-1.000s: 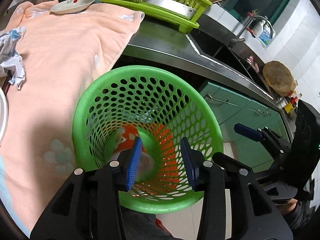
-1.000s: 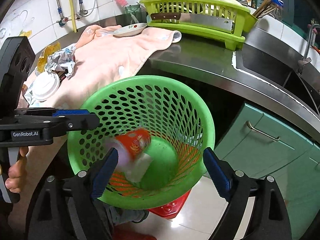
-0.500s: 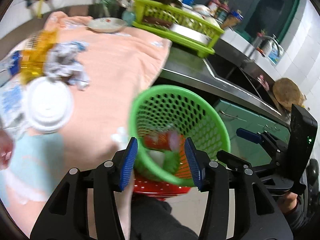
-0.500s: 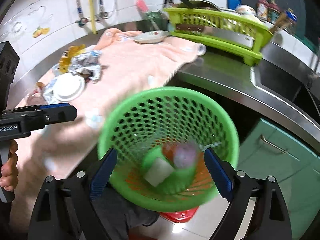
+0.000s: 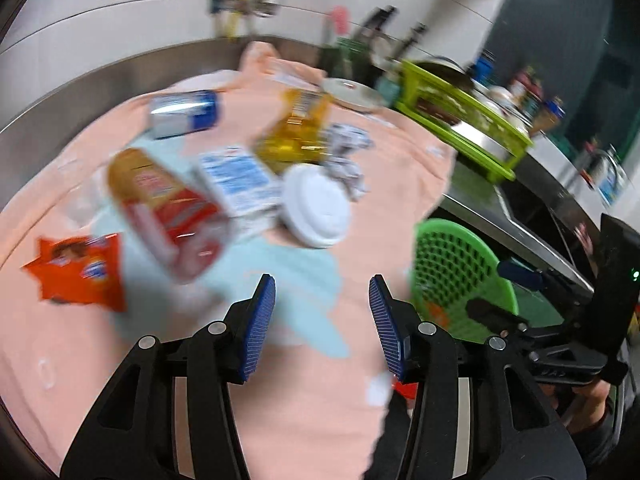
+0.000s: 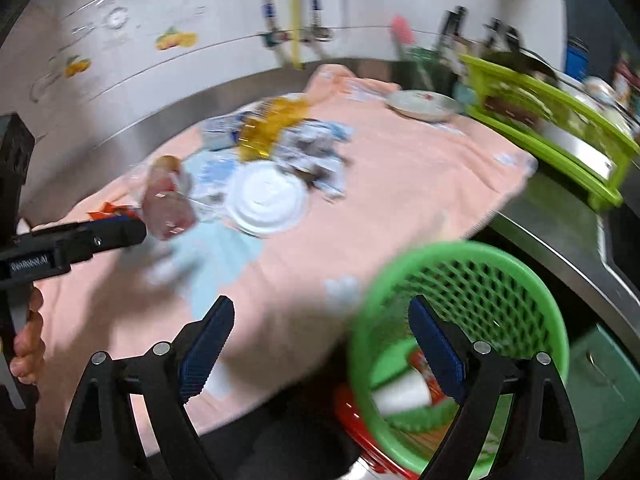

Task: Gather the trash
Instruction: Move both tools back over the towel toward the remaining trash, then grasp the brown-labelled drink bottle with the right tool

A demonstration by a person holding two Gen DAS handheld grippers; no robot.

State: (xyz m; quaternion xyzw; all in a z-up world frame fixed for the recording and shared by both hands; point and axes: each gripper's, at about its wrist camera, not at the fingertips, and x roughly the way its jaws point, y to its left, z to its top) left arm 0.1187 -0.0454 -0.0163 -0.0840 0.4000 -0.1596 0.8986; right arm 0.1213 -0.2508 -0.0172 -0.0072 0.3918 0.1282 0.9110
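The trash lies in a blurred heap on the pink towel [image 5: 392,184]: a red and gold bottle [image 5: 168,208], an orange wrapper [image 5: 76,272], a white lid [image 5: 316,210], a blue-printed carton [image 5: 236,180], a yellow wrapper [image 5: 292,132], crumpled foil [image 5: 344,152] and a blue and silver can [image 5: 184,112]. My left gripper [image 5: 322,300] hangs open over the towel, short of the heap, nothing between its fingers. My right gripper [image 6: 322,320] is open and empty at the towel's edge. Right of it stands the green basket [image 6: 500,272], holding a white cup [image 6: 404,394] and an orange pack.
A lime dish rack [image 6: 560,120] and a small plate [image 6: 424,104] sit at the back right of the counter. The steel counter edge and sink [image 5: 540,208] run right of the towel. A red stool [image 6: 360,420] shows under the basket. A hand [image 6: 28,340] holds the left gripper's handle.
Both grippers have swung left and up, from over the basket to above the towel. The trash heap has come into full view. The basket now sits at the right of both views.
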